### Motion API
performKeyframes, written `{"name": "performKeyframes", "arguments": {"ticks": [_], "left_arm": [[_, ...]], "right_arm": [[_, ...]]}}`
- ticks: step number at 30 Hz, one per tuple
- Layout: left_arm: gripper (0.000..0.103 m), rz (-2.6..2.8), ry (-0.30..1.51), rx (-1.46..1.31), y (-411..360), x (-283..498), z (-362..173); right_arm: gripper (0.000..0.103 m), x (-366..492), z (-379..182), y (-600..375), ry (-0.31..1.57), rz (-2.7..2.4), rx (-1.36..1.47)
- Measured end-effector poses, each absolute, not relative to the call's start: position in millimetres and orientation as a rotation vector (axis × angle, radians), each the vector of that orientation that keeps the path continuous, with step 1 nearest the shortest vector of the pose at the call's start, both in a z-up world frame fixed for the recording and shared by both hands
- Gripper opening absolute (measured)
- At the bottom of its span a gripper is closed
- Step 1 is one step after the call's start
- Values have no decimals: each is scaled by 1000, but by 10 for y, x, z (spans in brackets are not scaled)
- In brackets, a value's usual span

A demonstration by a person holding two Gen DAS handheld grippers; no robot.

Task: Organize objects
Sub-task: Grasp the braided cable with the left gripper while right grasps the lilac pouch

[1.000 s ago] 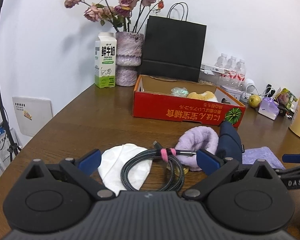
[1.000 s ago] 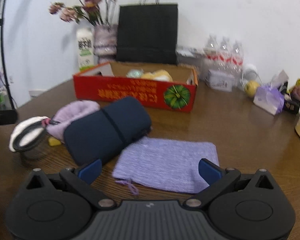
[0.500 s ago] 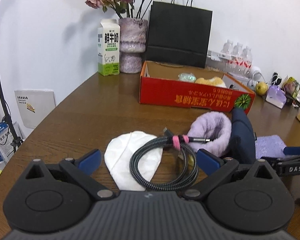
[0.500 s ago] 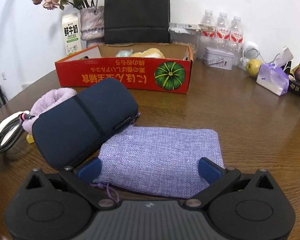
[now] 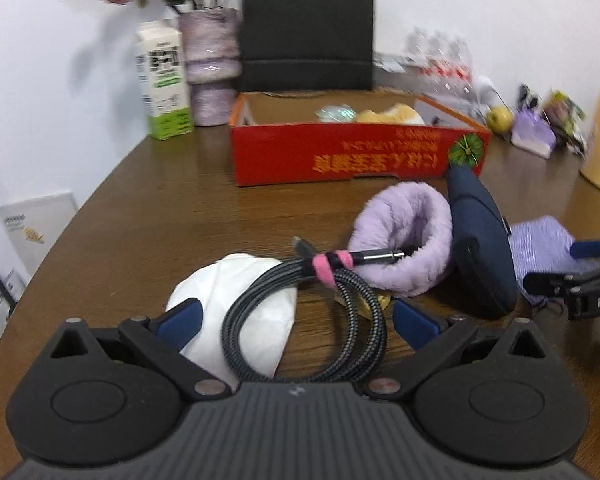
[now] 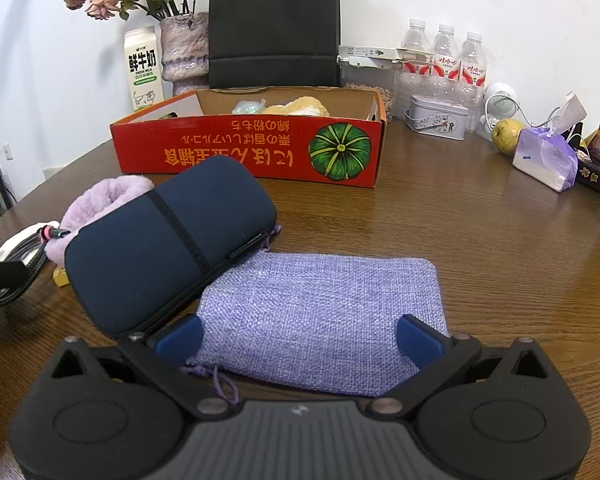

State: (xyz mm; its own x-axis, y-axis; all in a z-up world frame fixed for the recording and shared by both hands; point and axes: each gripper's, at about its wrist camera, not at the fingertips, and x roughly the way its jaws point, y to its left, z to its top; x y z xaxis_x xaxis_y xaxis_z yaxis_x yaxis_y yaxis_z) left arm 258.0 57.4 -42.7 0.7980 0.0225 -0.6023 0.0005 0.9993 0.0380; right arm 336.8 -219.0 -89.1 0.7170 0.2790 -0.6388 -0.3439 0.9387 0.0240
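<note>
Both claws are spread wide and hold nothing. The left claw (image 5: 296, 318) straddles the coiled cable (image 5: 308, 316), which lies partly on a white cloth (image 5: 236, 312) in front of the red box (image 6: 248, 148). The right claw (image 6: 300, 334) brackets the purple pouch (image 6: 320, 312), which touches the navy case (image 6: 168, 236) on the table (image 6: 480, 240).

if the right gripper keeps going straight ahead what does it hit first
Most likely the purple pouch: it lies flat on the table right between the open jaws of the right gripper. Past it comes bare table, then the red box. Gripper height above the pouch is unclear.
</note>
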Motion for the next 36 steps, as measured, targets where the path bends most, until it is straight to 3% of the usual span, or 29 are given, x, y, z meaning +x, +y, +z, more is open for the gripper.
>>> {"name": "performKeyframes", "arguments": {"ticks": [10,13,32,36], "left_arm": [[103,-9,679,16,592,2737,-597],[91,-2,660,1,616,2710,-585],[89,56,471,31,544,2418,-422],[89,56,470,22,563,2416,-429]], "right_arm": [[103,3367,-891,-2191,690,345,-98],[103,3366,-890,-2190,690,345,-99],[103,3370,-888,-2183,689,347,-95],[92,3341,-862,-2188,673,356,-91]]}}
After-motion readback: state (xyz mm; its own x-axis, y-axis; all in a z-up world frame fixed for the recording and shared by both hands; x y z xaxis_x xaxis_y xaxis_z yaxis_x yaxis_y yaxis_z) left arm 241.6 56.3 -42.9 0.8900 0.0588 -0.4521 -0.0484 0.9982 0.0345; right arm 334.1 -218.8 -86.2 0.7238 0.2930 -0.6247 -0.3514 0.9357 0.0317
